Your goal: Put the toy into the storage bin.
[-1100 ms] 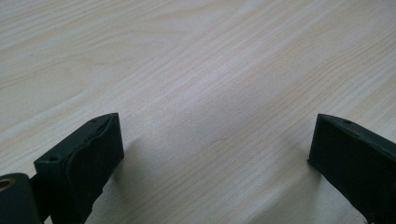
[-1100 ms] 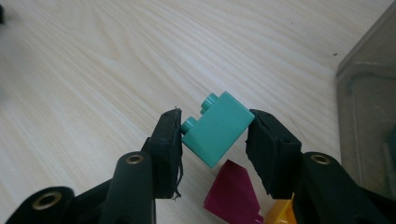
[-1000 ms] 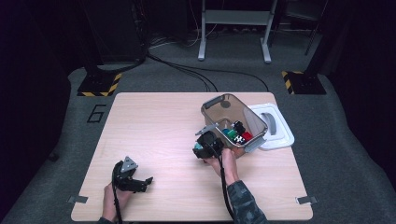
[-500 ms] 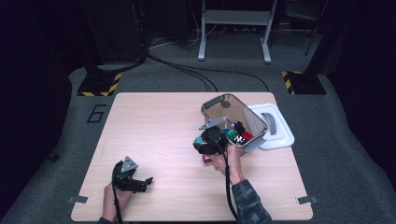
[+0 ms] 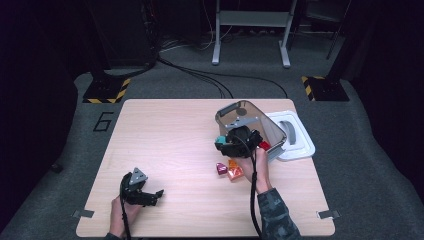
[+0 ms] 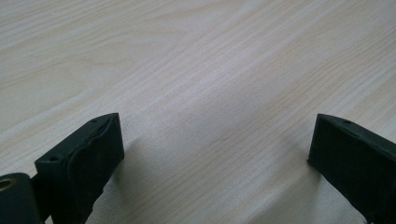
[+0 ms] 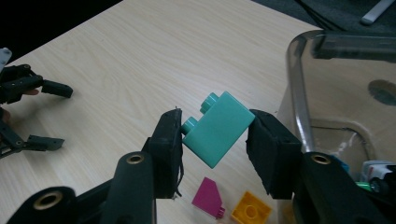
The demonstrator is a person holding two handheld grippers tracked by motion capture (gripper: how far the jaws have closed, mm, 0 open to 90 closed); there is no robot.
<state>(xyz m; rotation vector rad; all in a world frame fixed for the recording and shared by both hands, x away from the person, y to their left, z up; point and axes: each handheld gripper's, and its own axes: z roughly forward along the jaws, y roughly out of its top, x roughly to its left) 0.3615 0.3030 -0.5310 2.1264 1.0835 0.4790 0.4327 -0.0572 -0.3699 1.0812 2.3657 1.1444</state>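
Teal brick point(image 7: 218, 128) clamped in right claw point(image 7: 215, 135) | left claw point(image 6: 210, 154) spread wide, empty

2 grippers point(image 5: 159, 193) point(image 5: 218, 145); 1 teal brick point(image 7: 217, 128); 1 magenta piece point(image 7: 208, 197); 1 orange brick point(image 7: 251, 212); 1 clear bin point(image 5: 272, 131); 1 white lid point(image 5: 300, 135).

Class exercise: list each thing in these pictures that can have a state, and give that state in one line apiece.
Right gripper: shut on teal block, lifted.
Teal block: held tilted, off the table.
Left gripper: open, nothing between its fingers.
Clear bin: open, toys inside.
White lid: off, lying beside the bin.
Magenta block: loose on table.
Orange block: loose on table.
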